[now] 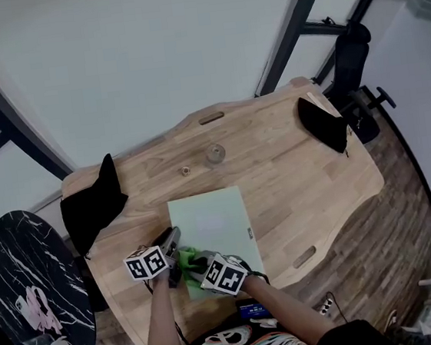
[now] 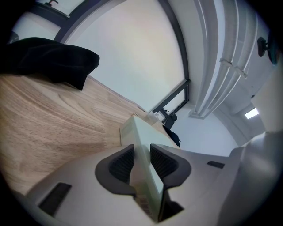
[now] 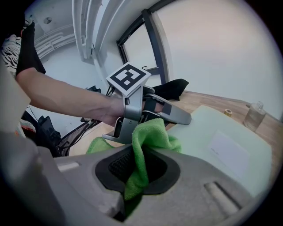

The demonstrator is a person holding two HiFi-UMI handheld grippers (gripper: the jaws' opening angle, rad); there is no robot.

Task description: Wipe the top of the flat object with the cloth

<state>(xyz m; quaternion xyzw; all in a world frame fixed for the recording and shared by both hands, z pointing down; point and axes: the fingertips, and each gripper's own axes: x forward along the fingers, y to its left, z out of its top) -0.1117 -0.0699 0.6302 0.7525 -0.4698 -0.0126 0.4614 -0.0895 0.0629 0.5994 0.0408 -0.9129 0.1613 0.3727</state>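
A pale green flat box (image 1: 210,224) lies on the wooden table (image 1: 292,167) in the head view, near the front edge. My left gripper (image 1: 170,246) is shut on the box's near left edge; the left gripper view shows the box (image 2: 140,145) clamped edge-on between the ribbed pads (image 2: 121,164). My right gripper (image 1: 199,264) is shut on a bright green cloth (image 3: 146,137), which bunches on the box's near corner (image 3: 230,150). In the right gripper view the left gripper (image 3: 177,115) rests on the box just beyond the cloth.
A small glass bottle (image 1: 214,155) and a small round cap (image 1: 186,170) stand beyond the box. Black cloth pieces lie at the table's left (image 1: 91,201) and right (image 1: 322,123) ends. A black marble round table (image 1: 32,289) stands at the left.
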